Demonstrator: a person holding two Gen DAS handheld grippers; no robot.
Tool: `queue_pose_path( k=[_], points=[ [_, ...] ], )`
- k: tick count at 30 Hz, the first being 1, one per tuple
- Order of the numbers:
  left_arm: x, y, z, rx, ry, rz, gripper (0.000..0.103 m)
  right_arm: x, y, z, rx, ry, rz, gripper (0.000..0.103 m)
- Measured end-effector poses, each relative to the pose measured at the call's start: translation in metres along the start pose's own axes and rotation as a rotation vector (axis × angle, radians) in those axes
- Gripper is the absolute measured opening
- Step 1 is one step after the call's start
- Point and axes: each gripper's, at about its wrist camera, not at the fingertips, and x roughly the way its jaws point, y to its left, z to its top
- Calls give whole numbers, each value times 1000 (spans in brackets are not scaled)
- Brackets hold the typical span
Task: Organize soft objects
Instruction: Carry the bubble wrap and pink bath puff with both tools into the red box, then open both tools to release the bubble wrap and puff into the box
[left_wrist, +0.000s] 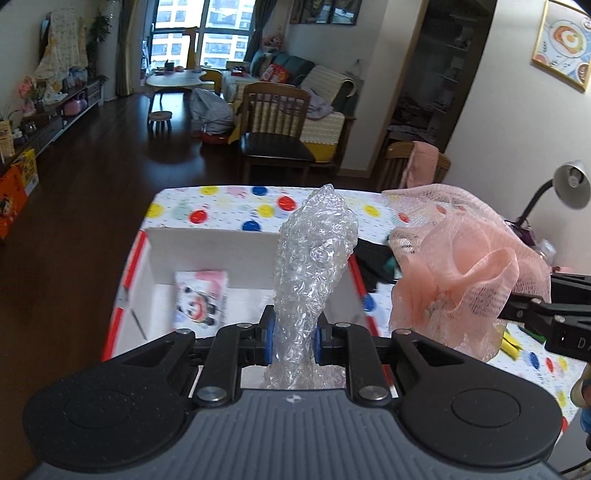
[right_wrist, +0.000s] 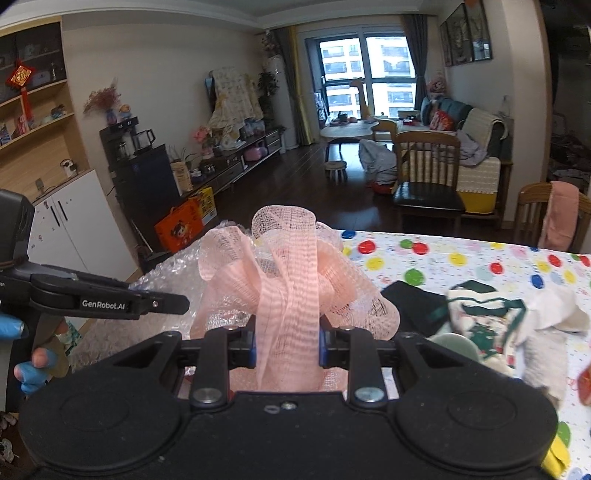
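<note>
Two hand-held grippers are each clamped on something soft above the worktop, which wears a white cloth with coloured dots. The left hand-held gripper has its blue pads pressed against a crumpled roll of clear bubble wrap, which stands up between them and rises well above the fingers. Beneath and ahead of it sits an open white box with red edges, and a small printed packet leans against the box's inner wall. The bubble wrap hangs over the right part of that box.

The right hand-held gripper is closed on a pink mesh bath sponge, whose loose folds billow up and out around the pads. In the left wrist view the sponge hangs just to the right of the bubble wrap, over the worktop beside the box. In the right wrist view the bubble wrap shows to the left behind the sponge.

To the right on the worktop lie a dark cloth and a heap of white and green fabric. A hand in a blue glove holds the left tool at the left edge of the right wrist view.
</note>
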Motion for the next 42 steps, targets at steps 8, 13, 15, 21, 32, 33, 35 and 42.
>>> queue_pose_path(
  k=[8,13,15,21,32,33,35,42],
  points=[
    [26,38,20,-11,10,61,19,48,34,10,-16,50,2,26],
    [52,58,30,-27,37,105,19,79,49,12,-36,86,-15,26],
    [64,67,33,-37,52,122,19,91,54,12,-54,101,-26,26],
    [97,77,35,-24,94,169,19,130,69,11,-109,156,-54,26],
    [141,76,25,26,186,206,19,187,76,0,-136,265,-131,26],
    [144,76,24,29,194,209,19,189,77,-1,-144,273,-136,26],
    [147,77,22,32,208,212,19,194,79,-5,-160,284,-143,26],
    [151,77,12,37,237,201,19,201,83,-13,-183,308,-156,28]
  ],
)
